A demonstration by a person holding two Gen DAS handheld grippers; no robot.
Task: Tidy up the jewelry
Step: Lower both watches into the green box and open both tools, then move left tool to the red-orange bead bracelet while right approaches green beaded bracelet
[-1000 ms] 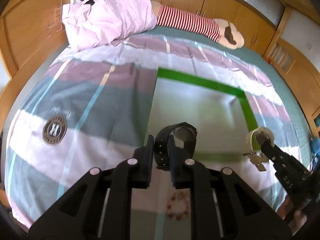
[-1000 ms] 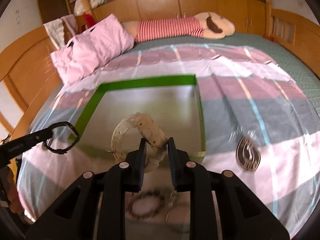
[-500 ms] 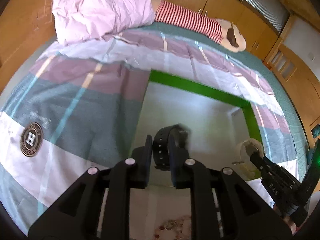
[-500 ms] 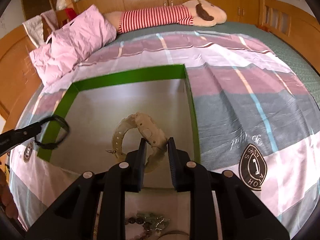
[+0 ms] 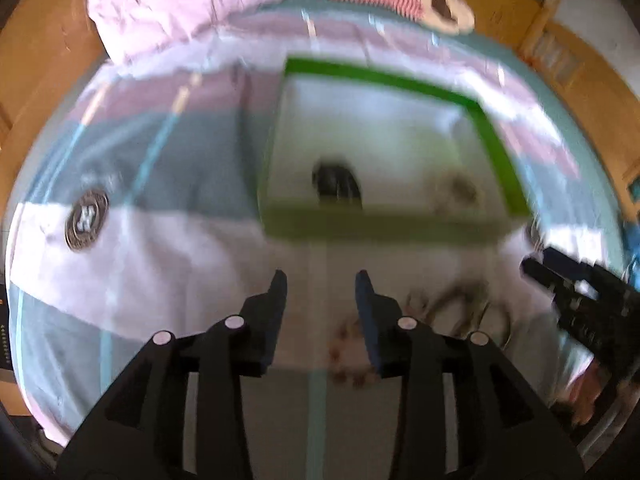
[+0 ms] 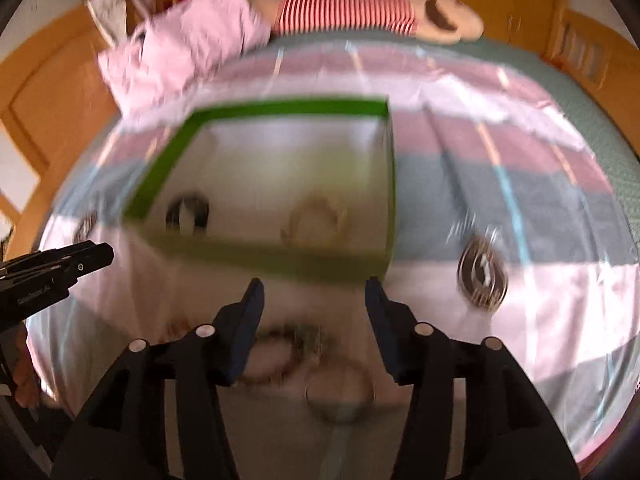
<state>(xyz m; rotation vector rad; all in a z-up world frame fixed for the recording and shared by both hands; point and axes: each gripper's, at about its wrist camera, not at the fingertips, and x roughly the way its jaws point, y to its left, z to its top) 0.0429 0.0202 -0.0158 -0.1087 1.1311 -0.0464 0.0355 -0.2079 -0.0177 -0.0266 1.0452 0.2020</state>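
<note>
A green-rimmed box [image 5: 384, 226] [image 6: 276, 258] lies on the bed. A black watch [image 5: 337, 186] [image 6: 187, 216] lies inside it at the left. A cream watch [image 5: 456, 192] [image 6: 316, 218] lies inside it at the right. My left gripper [image 5: 321, 286] is open and empty, in front of the box. My right gripper [image 6: 314, 294] is open and empty, also in front of the box. A beaded bracelet [image 5: 352, 360] and more loose jewelry [image 6: 288, 354] lie on the sheet near the fingers. Both views are blurred.
A pink pillow [image 5: 180, 4] and a striped plush doll [image 6: 360, 12] lie at the head of the bed. Wooden bed frame and cupboards surround it. Round logos [image 5: 86, 220] [image 6: 482, 274] are printed on the sheet.
Both grippers opened and let go of their watches, which now lie in the box. Both grippers pulled back toward the near edge of the bed.
</note>
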